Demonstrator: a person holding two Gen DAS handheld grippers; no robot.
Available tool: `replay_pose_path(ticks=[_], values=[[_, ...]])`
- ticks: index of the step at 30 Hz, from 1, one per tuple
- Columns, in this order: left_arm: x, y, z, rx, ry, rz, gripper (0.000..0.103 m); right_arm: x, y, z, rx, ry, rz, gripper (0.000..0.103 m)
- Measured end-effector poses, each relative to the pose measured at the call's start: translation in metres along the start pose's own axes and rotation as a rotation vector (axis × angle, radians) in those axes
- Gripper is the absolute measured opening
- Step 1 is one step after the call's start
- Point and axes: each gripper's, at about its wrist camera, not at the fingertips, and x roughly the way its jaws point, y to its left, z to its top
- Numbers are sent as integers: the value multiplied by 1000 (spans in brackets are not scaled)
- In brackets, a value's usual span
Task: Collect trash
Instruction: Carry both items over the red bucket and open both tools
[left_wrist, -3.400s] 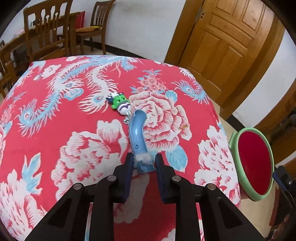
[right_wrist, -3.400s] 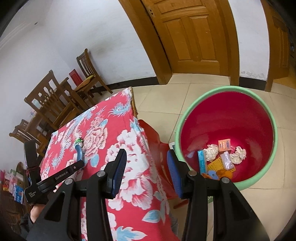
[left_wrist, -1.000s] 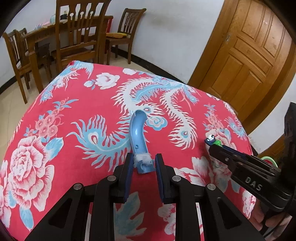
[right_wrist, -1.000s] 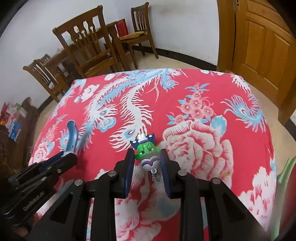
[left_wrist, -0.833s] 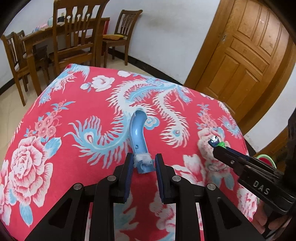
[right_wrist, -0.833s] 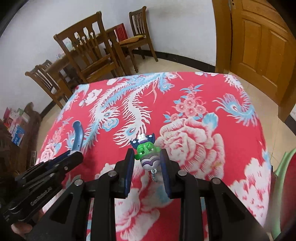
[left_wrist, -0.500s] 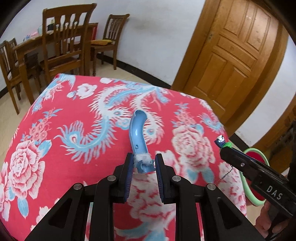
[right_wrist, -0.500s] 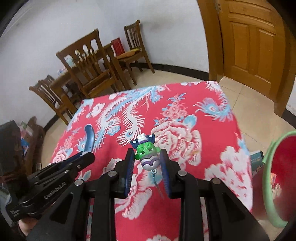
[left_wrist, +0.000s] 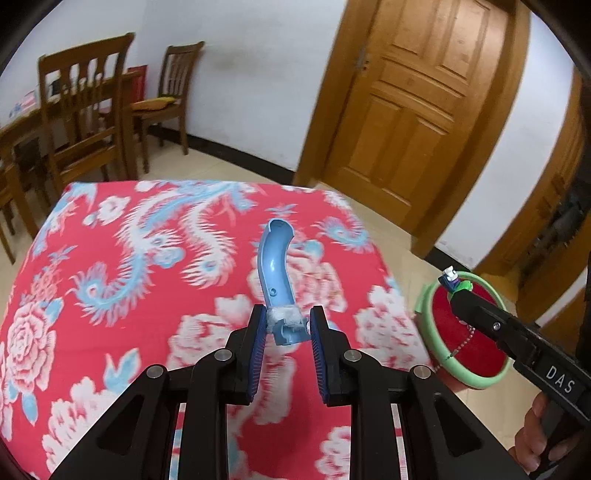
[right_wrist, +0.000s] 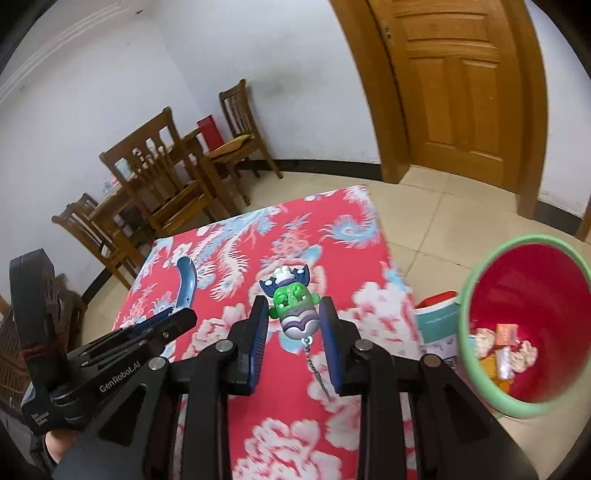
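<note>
Trash (right_wrist: 502, 350) in the red bin (right_wrist: 480, 280) is too blurred to identify.

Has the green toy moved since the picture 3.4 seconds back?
Yes. The green toy, then lying on the red floral tablecloth, is now lifted in the right gripper, nearer the bin.

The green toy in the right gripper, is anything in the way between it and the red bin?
Nothing visible. The green toy hangs in the right gripper above the tablecloth, and only open floor and the table's edge lie before the bin, whose mouth is uncovered.
</note>
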Motion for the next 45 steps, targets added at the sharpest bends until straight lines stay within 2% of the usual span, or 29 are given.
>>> replay_pose_path(ticks=[11, 20, 32, 41, 45], values=[[8, -74, 1, 120, 27, -102, 24, -53, -67, -8, 94, -70, -110, 31], [26, -136, -4, 211, 68, -187, 24, -76, -124, -19, 185, -89, -196, 31], [69, -204, -27, 315, 160, -254, 24, -82, -187, -36, 280, -73, -282, 31], [103, -237, -42, 377, 235, -293, 25, -77, -219, -45, 337, -52, -322, 32], [108, -244, -43, 405, 232, -287, 25, -77, -225, -47, 351, -53, -328, 32]])
